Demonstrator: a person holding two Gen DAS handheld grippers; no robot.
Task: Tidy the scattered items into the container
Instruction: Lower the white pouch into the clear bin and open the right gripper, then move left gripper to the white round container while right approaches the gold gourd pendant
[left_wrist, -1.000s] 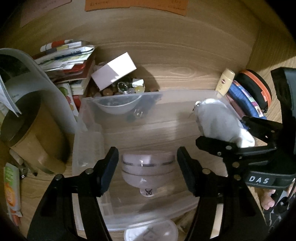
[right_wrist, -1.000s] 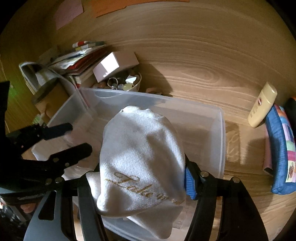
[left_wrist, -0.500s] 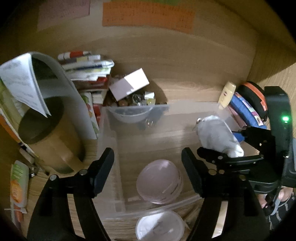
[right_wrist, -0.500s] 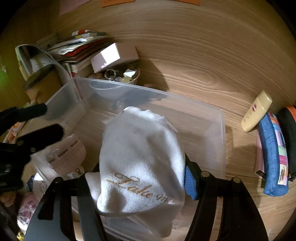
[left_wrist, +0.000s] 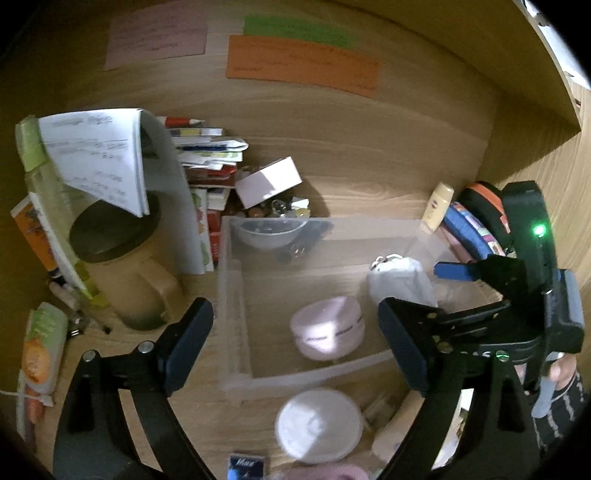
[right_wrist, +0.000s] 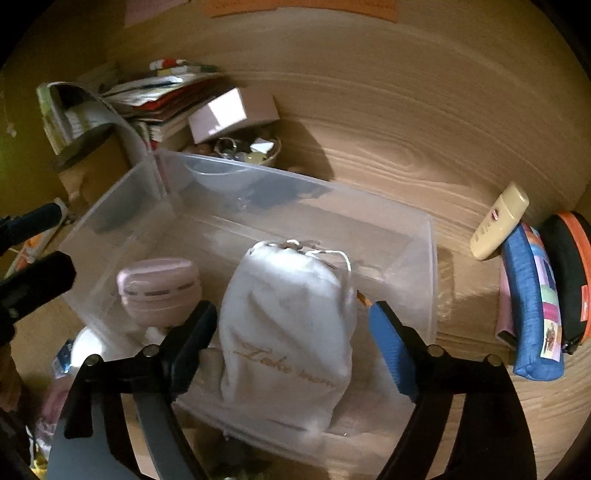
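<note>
A clear plastic container (left_wrist: 236, 295) (right_wrist: 432, 258) stands on the wooden desk. Inside it lie a round pink case (left_wrist: 327, 328) (right_wrist: 159, 291) and a white drawstring pouch (right_wrist: 288, 332) (left_wrist: 400, 278) with gold lettering. My right gripper (right_wrist: 291, 325) is open, its fingers on either side of the pouch and apart from it. My left gripper (left_wrist: 295, 339) is open and empty, raised above the container's near-left side. A white round lid (left_wrist: 319, 424) lies on the desk in front of the container.
A tan mug (left_wrist: 125, 273), a stack of books (left_wrist: 207, 158), a white box (left_wrist: 267, 181) over a bowl of small items stand left and behind. A cream tube (right_wrist: 498, 221), a blue pouch (right_wrist: 532, 306) and an orange-trimmed case (right_wrist: 569, 273) lie right.
My right gripper opened and let go of the white pouch, which now rests in the container. My left gripper rose and pulled back from the pink case.
</note>
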